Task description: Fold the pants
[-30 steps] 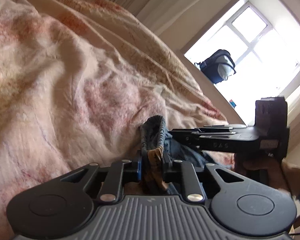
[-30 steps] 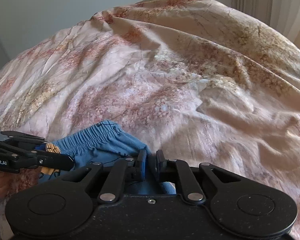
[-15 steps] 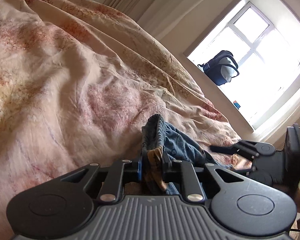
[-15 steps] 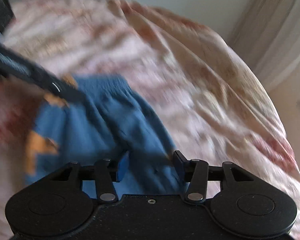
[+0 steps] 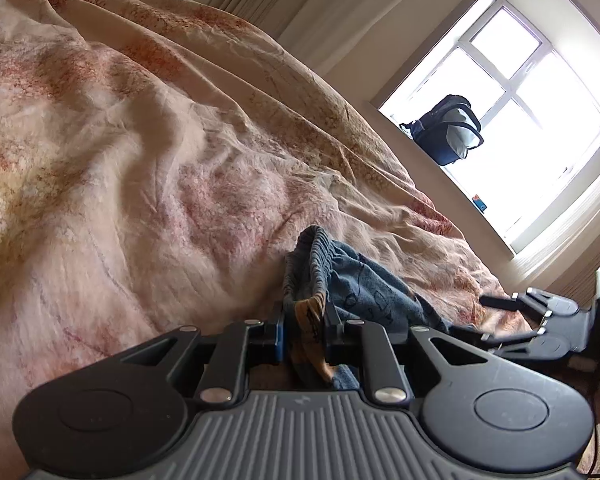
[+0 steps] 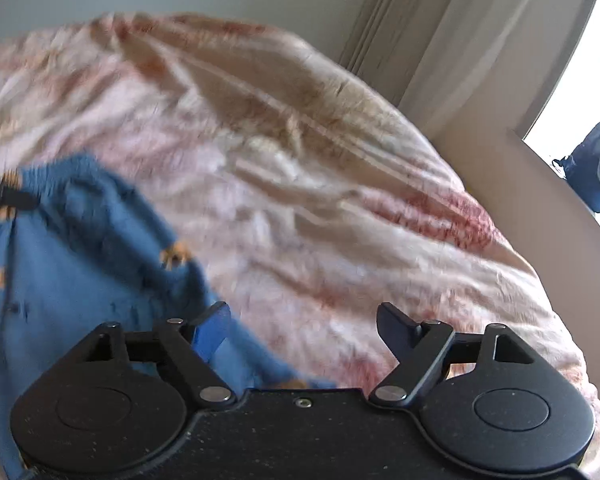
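Observation:
Small blue pants with orange patches lie bunched on the bed, their gathered waistband standing up. My left gripper is shut on that waistband and an orange patch. Off to the right, low over the bed, is my right gripper, its jaws opening. In the right wrist view the right gripper has wide-spread fingers with only bedspread between them. The pants spread out to its left, their edge passing behind its blue left pad. One of the left gripper's fingers pinches the waistband at the far left.
A wrinkled pink and beige floral bedspread covers the bed. Beyond the bed's far edge are a pale wall, curtains and a bright window. A dark blue bag sits on the sill.
My right gripper let go of the pants, spread its jaws wide and swung right, away from the cloth. The left gripper has stayed shut on the waistband.

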Tool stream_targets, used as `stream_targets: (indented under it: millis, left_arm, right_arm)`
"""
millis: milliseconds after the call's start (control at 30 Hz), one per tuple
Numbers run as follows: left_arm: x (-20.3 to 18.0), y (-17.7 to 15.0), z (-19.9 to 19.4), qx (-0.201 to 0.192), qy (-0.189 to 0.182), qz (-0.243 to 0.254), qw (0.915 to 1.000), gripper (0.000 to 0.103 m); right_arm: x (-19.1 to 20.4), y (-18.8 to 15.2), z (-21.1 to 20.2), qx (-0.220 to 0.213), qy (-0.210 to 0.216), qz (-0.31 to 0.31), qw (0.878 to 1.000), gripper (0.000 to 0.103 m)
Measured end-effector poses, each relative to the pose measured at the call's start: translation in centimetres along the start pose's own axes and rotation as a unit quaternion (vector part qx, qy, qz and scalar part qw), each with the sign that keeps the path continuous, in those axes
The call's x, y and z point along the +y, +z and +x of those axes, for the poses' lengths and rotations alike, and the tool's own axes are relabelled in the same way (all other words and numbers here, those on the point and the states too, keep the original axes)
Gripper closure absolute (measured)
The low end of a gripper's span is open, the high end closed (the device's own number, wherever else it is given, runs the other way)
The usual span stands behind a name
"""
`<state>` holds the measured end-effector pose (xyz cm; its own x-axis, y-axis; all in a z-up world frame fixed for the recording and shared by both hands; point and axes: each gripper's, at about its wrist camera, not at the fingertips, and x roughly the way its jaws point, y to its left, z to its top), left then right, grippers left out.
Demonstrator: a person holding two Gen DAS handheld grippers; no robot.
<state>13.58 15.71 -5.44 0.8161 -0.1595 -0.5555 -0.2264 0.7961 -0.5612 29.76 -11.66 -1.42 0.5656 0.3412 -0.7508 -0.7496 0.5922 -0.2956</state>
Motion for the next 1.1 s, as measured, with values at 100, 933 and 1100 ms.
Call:
stream_targets:
  millis: [100, 933, 1100]
  left_arm:
    - [-0.1, 0.0, 0.0, 0.0, 0.0, -0.001, 1.0, 0.084]
    - [-2.6, -0.5, -1.1, -0.049, 0.01, 0.081, 0.9955, 0.083]
    - [-5.5, -0.9, -2.6, -0.085, 0.012, 0.141, 0.9863, 0.083]
  right_arm:
    - [-0.9, -1.7, 1.2, 0.041, -0.036, 0.007, 0.999, 0.02]
    - [2.9, -6.4, -8.6, -0.022, -0.074, 0.04, 0.996, 0.001]
    - [7.6, -11.4, -9.5, -0.033, -0.102, 0.041, 0.993, 0.001]
